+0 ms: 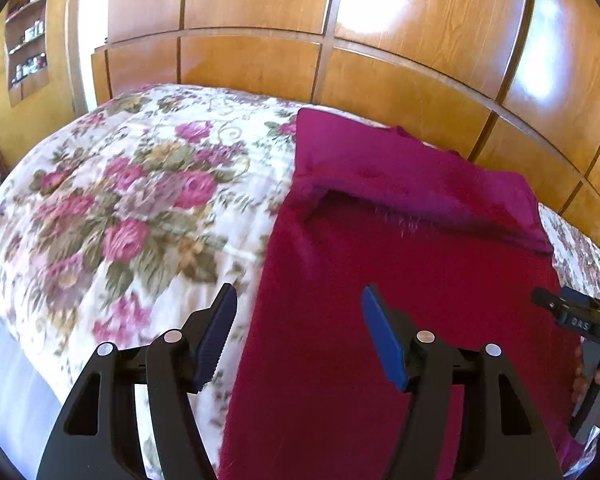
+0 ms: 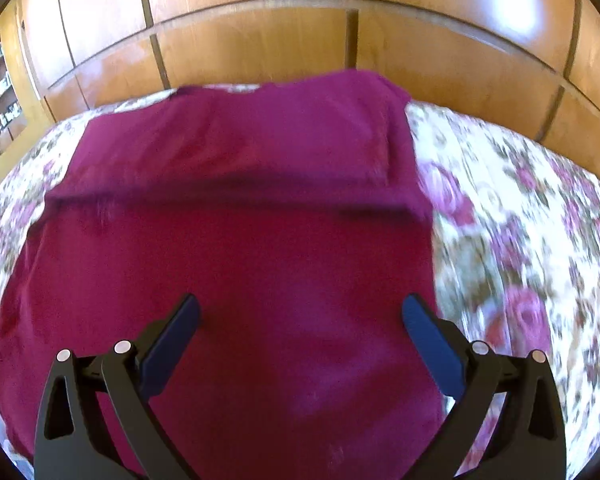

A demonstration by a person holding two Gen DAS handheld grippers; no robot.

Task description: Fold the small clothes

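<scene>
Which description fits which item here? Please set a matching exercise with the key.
Things:
1. garment
2. bedspread
3. wardrobe
4. left gripper

Descriptions:
A. glossy brown wood panels
B. open, nothing between its fingers
C. magenta, far part folded over itself
D. white with pink flowers

Pairs: 1-C, 2-D, 3-A, 4-B

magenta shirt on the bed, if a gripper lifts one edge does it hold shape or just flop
The magenta shirt will probably flop: it lies limp and flat on the floral bedspread, and its far part is already doubled over in a soft fold. It looks thin, so likely light. Pushed, it would probably bunch rather than slide, since it rests on quilted fabric.
</scene>
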